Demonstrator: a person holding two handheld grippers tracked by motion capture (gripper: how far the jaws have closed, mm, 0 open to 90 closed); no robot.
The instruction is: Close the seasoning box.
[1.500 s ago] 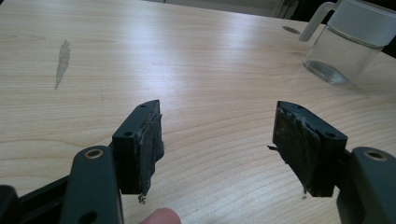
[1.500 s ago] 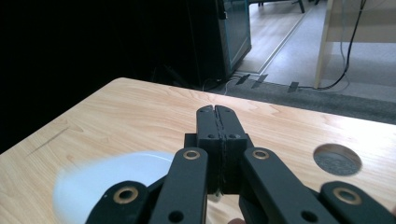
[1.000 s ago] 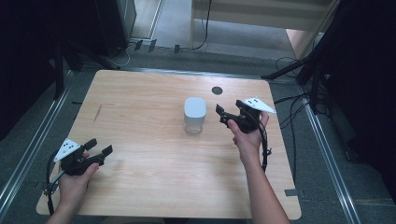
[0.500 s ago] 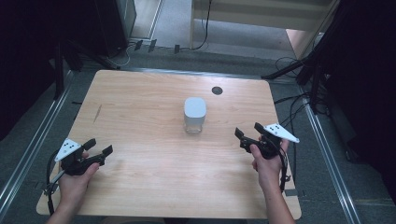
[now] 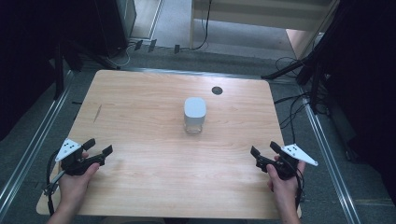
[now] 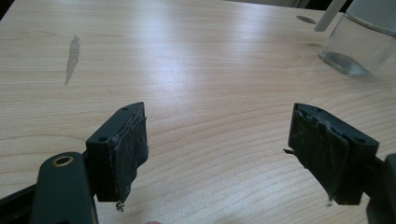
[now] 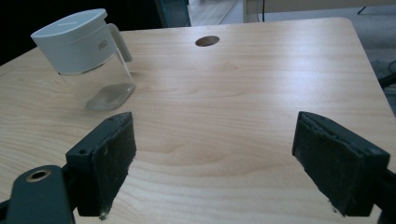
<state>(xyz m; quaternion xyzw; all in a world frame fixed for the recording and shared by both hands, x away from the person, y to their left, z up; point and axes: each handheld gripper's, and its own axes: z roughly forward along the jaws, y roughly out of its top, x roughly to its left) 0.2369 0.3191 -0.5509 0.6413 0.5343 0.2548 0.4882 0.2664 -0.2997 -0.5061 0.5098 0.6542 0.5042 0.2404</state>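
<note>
We see a clear jar (image 5: 194, 115) with a white lid upright mid-worktop (image 5: 140, 186), a round hole (image 5: 216, 90) behind it; nothing stands between it and either gripper; left gripper (image 5: 99, 149) and right gripper (image 5: 263, 150) rest near the front corners, jaws wide, empty; the jar is cut off in the left gripper view.

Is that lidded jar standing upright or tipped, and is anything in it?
Upright: the jar rests on its base, white lid on top. Its clear glass looks empty.

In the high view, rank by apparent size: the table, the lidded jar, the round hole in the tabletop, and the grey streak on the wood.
1. Table
2. Lidded jar
3. Grey streak and round hole: both small, too alike to rank; the streak is longer but thinner.
</note>
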